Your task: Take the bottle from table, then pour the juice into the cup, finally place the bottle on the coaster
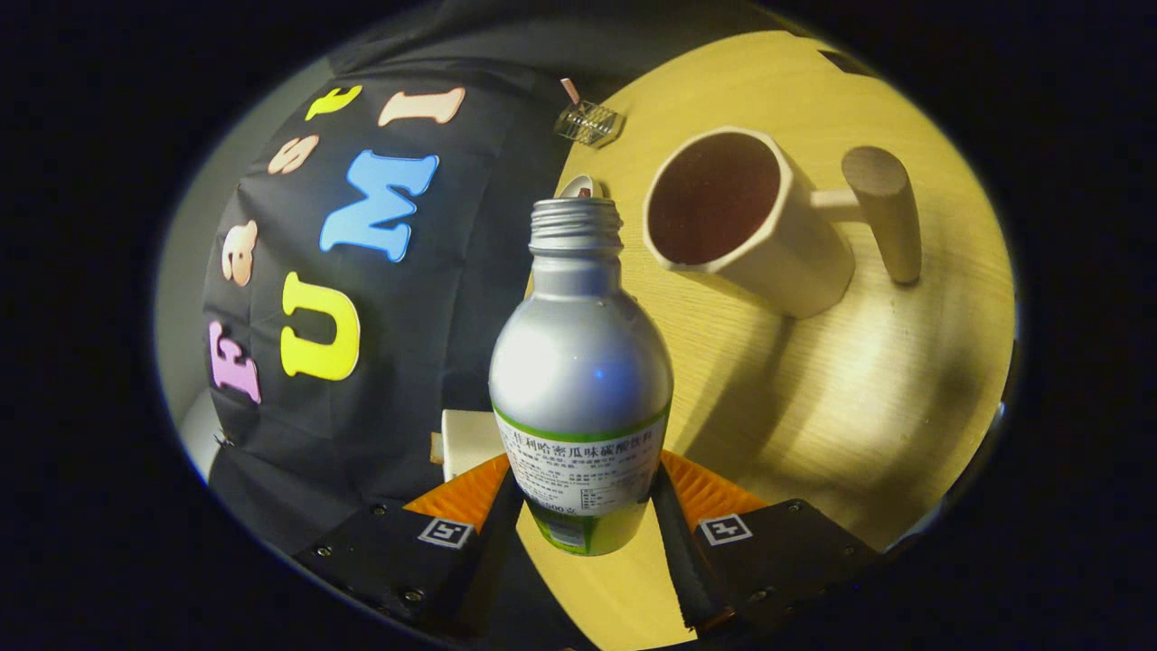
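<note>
In the gripper view, the bottle (580, 380) is held at its labelled lower body, clamped between both fingers of the gripper (583, 506), with its cap off and its neck tilted. The cup (741, 221) stands on the table (868, 398), beyond and to one side of the neck. Juice could be spilled on the table if the bottle is tipped before its mouth is brought over the cup; the smooth metal could also slip in the grip.

the gripper (583, 493) has both fingers pressed on the labelled lower part of the silver bottle (580, 362), which has no cap. beyond it, the cup (750, 226) with a wooden handle stands on the table (859, 407), and a pale coaster (470, 438) lies just beside the bottle.
</note>
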Action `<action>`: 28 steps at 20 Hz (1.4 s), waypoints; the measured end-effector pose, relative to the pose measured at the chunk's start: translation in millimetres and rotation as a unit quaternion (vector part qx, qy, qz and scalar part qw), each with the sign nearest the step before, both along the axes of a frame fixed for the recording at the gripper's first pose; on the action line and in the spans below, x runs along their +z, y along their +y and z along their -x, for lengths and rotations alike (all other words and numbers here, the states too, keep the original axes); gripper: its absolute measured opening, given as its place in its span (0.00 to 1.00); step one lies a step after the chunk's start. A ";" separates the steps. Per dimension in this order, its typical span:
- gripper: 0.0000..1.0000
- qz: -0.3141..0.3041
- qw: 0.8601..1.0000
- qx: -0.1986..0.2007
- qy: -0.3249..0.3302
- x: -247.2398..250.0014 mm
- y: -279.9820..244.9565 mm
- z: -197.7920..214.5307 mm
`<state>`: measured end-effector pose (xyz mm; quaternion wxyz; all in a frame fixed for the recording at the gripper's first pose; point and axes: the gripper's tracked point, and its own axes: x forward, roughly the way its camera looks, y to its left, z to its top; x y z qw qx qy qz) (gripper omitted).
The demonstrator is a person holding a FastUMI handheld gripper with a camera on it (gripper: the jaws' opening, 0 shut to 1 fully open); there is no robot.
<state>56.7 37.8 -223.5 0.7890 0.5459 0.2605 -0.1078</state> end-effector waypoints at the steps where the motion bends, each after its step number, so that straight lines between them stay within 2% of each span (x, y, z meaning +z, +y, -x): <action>1: 0.76 0.028 1.000 0.001 0.001 -1.4 -3.4 0.4; 6: 0.76 0.150 0.989 0.012 0.001 -2.8 -18.3 -7.3; 11: 0.76 0.243 0.970 0.024 -0.006 -0.8 -19.9 -15.7; 18: 0.76 0.338 0.941 0.030 -0.016 7.3 -21.5 -46.8; 24: 0.76 0.406 0.912 0.051 -0.013 2.1 -21.8 -82.2; 28: 0.76 0.425 0.903 0.064 -0.011 -6.8 -25.2 -106.3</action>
